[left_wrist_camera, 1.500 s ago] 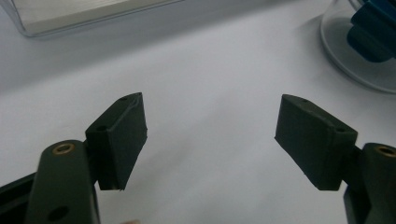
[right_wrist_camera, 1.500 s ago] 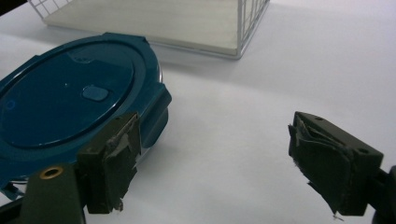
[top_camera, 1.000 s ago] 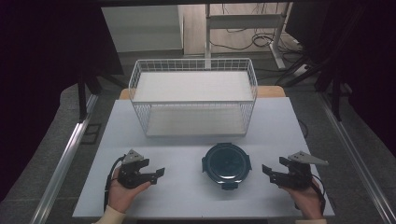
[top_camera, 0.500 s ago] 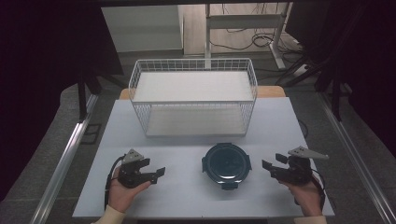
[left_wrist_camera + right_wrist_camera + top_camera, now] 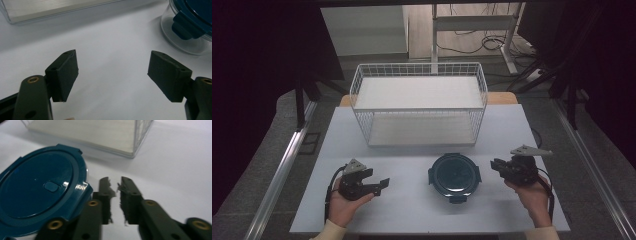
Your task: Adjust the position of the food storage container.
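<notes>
**Kid:** So, where is the round box now?

**Helper:** Your round box with the blue lid (image 5: 454, 176) sits on the white desk (image 5: 412, 210), near the front, between your 2 hands. The wire basket (image 5: 419, 107) stands behind it, well apart.

**Kid:** What are your grippers doing?

**Helper:** Your left gripper (image 5: 382, 184) rests low on the desk, left of the box. Its fingers (image 5: 63, 75) stand wide apart with nothing between them. Your right gripper (image 5: 495, 167) is just beside the box on its right side. Its fingers (image 5: 130, 200) have just been closing. Now just a thin gap is left, and they hold nothing. The lid's edge is right next to them, but I can't tell if it touches.

**Kid:** What step is this?

**Helper:** I think you are getting ready to grab the box.

**Kid:** And next?

**Helper:** You likely need to open the right fingers again, slide them over a lid clip (image 5: 83, 188) or the rim, then squeeze. Bring the left one closer to keep the box from sliding.
</notes>
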The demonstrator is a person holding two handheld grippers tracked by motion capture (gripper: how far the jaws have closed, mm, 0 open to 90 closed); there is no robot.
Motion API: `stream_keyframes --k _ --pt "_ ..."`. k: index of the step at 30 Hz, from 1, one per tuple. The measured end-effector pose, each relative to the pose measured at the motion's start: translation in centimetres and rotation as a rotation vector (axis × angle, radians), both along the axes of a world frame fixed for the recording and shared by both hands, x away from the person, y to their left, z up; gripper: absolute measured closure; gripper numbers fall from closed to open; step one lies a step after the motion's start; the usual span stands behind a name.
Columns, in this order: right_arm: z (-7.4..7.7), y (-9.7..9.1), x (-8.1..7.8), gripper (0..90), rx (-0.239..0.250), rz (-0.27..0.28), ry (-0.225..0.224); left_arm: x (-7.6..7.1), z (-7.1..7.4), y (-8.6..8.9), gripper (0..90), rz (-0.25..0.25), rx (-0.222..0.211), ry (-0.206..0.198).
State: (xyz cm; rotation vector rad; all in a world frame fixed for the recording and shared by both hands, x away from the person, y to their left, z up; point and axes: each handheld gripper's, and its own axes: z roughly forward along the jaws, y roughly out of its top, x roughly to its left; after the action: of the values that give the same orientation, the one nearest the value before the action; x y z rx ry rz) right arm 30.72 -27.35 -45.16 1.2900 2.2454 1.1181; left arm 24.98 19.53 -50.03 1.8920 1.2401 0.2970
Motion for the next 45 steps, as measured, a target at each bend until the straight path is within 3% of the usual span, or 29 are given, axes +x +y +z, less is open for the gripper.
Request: stream_keyframes --k 4,8,13,18,20,24,32,35,45 --pt "0.4 1.3 0.9 89.4 -0.046 0.017 0.033 -0.1 0.1 -0.1 23.8 -0.003 0.0 -0.002" --pt "0.7 3.2 2.1 89.8 -0.097 0.025 0.061 -0.2 0.0 -0.1 23.8 -0.001 0.006 -0.003" --pt "-0.5 3.9 2.1 89.8 -0.169 0.024 0.082 -0.2 0.0 -0.3 23.8 -0.004 0.007 0.0" --pt "-2.1 4.0 1.6 89.8 -0.225 0.037 0.14 -0.3 0.1 -0.5 23.8 -0.01 0.006 -0.004" --pt "-2.3 4.0 1.5 89.9 -0.229 0.038 0.148 -0.3 0.1 -0.6 23.8 -0.009 0.004 -0.009" --pt "-2.3 4.3 1.3 90.0 -0.229 0.032 0.158 -0.7 0.7 -0.3 25.2 0.013 -0.011 -0.062" --pt "-2.1 4.6 1.2 90.0 -0.215 0.017 0.159 -0.5 0.7 0.1 25.1 0.031 -0.021 -0.043" --pt "-1.6 4.7 1.1 90.0 -0.173 0.031 0.15 -0.4 0.6 0.4 25.1 0.041 -0.03 -0.038" --pt "-1.7 4.7 0.8 90.0 -0.173 0.02 0.171 -0.6 0.5 -0.3 25.1 0.024 -0.018 -0.03"
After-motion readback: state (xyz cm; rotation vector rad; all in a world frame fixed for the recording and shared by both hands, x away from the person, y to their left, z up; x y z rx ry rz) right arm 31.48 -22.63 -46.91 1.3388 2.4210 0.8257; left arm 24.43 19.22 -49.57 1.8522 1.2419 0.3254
